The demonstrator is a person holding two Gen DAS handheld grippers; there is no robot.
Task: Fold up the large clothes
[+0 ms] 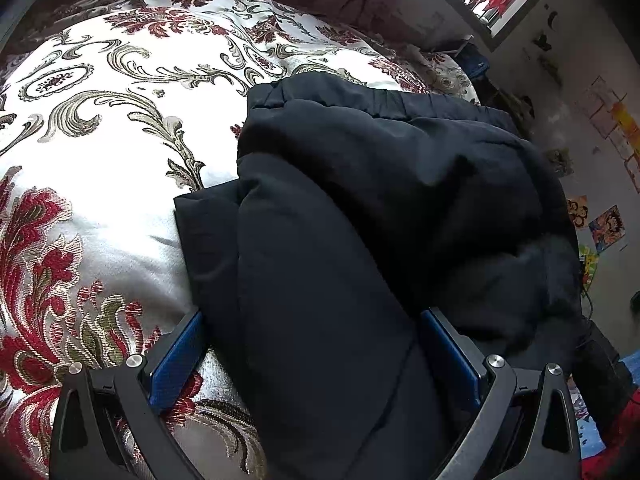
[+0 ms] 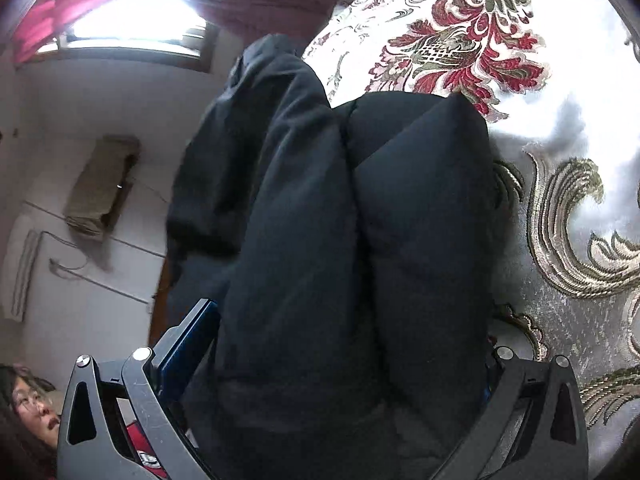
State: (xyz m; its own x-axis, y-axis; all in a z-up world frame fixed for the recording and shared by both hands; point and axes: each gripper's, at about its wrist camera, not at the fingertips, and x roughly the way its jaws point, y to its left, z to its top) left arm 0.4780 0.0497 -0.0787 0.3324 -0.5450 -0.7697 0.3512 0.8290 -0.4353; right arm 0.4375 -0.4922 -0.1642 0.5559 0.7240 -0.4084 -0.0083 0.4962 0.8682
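The black trousers (image 1: 360,208) are bunched at the bedspread's (image 1: 100,128) edge — straddled by the spread left gripper (image 1: 316,344) and right gripper (image 2: 348,344), neither pressed together.

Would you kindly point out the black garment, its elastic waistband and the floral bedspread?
black garment (image 1: 340,240), left wrist view, middle of the folded bulk.
elastic waistband (image 1: 360,100), left wrist view, gathered far edge.
floral bedspread (image 1: 120,120), left wrist view, bare patterned area.

Right gripper (image 2: 348,344): right finger buried under black garment (image 2: 360,240); grip unconfirmed.
Left gripper (image 1: 316,344): garment (image 1: 340,240) fills gap, contact with pads unclear.
Garment: lower end cut off by frame bottom.
Wall pictures (image 1: 604,228): too small, possibly drawings.
Bedspread (image 1: 120,120): partly overexposed.
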